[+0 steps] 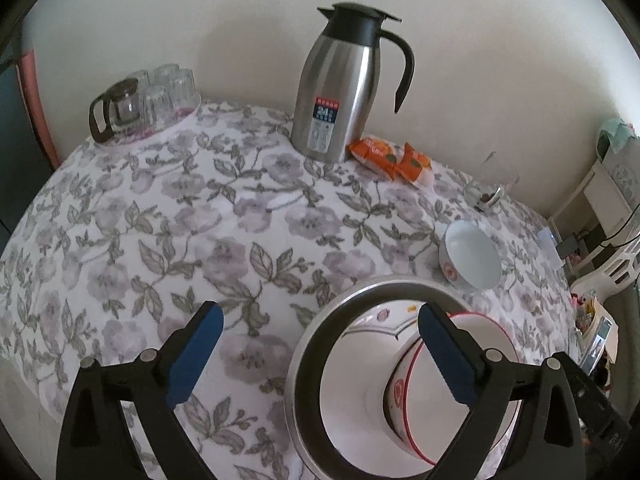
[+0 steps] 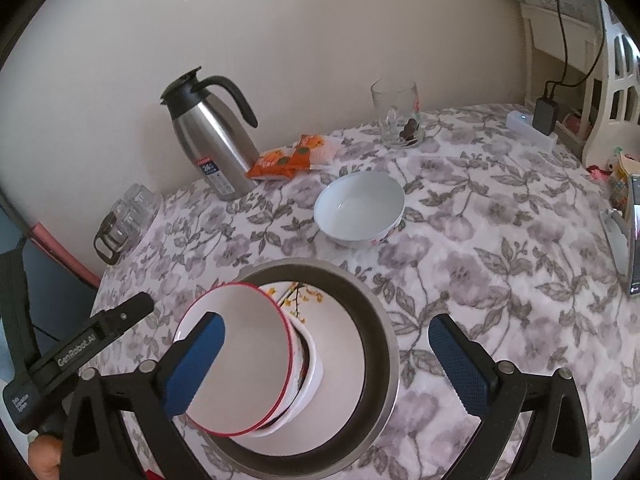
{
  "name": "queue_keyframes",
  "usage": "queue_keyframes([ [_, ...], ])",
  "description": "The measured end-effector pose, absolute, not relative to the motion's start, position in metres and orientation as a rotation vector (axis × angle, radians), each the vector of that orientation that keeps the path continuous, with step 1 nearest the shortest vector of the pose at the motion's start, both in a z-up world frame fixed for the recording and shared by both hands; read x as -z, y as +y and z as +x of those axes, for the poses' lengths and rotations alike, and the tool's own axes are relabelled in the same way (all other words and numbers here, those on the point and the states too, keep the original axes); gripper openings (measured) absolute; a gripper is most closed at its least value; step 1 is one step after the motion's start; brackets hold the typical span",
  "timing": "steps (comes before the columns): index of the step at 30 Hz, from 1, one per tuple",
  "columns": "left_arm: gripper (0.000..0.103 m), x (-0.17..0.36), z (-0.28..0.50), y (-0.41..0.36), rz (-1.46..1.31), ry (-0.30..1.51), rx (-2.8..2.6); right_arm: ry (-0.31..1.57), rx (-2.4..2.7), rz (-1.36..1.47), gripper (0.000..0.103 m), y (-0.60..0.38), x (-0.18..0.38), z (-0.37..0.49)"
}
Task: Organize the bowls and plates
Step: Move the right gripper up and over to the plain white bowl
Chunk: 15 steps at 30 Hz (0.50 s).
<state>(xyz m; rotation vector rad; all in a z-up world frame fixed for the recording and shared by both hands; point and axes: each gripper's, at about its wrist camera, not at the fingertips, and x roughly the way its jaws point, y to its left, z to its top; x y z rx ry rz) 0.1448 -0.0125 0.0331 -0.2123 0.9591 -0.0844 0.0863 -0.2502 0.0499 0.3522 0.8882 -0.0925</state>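
Both claws, left (image 1: 320,356) and right (image 2: 326,364), gape empty over two stacked bowls (image 2: 240,360); one bowl (image 2: 359,210) apart.

From my left wrist view the metal basin (image 1: 320,344) runs off the bottom edge, and the red-rimmed bowl (image 1: 472,328) inside it is partly covered by my left gripper's (image 1: 320,360) right-hand finger, so I cannot tell how it sits on the plate (image 1: 360,420) beneath. In my right wrist view the basin's (image 2: 380,320) near rim is cut off at the bottom, the stacked bowls (image 2: 240,360) hide most of the flowered plate (image 2: 340,340), and I cannot count the bowls under the top one. The label on the thermos jug (image 2: 212,140) is too small to read, and the glasses (image 2: 132,208) at the far left are blurred.
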Motion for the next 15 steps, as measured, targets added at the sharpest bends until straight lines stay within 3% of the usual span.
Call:
queue_keyframes([
  [15, 0.098, -0.046, 0.158, -0.009, -0.232, 0.934, 0.113, 0.838, 0.121, 0.406, 0.103, -0.287, -0.06, 0.096],
])
